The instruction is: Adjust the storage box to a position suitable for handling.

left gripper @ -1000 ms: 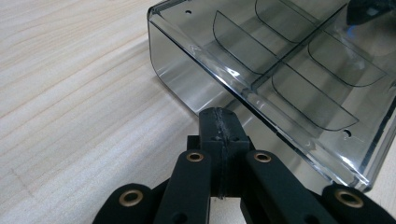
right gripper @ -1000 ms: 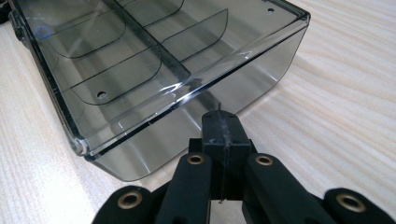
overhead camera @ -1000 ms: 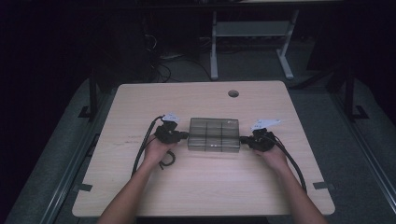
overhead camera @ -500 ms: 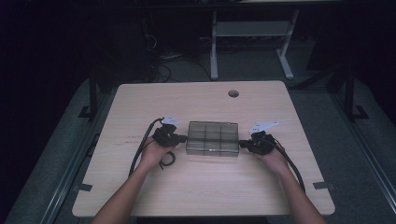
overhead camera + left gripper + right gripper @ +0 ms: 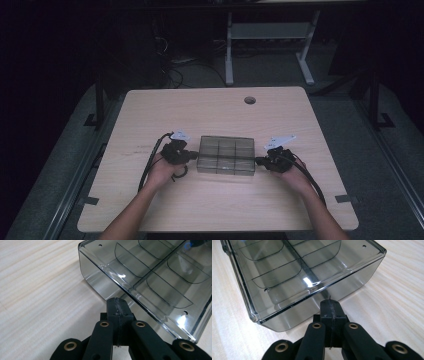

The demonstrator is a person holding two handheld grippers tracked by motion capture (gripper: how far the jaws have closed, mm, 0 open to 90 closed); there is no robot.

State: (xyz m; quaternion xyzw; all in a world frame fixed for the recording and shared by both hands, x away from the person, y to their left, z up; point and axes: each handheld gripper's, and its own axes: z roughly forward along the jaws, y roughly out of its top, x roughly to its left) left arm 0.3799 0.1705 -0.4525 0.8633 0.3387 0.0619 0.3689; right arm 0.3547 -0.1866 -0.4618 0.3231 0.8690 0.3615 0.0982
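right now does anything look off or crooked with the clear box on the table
Nothing stands out. The clear divided box sits flat and square on the table, lid shut, compartments empty, no cracks visible. The left tongs and right tongs are shut, one at each end wall.

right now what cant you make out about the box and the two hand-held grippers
- Whether the left hand-held gripper touches the clear compartment box: in the left gripper view its shut jaw tips cover the meeting point.
- The same for the right hand-held gripper in the right gripper view.
- Whether the compartments hold anything small: the high view is too dim and distant, and both gripper views cut the box off.
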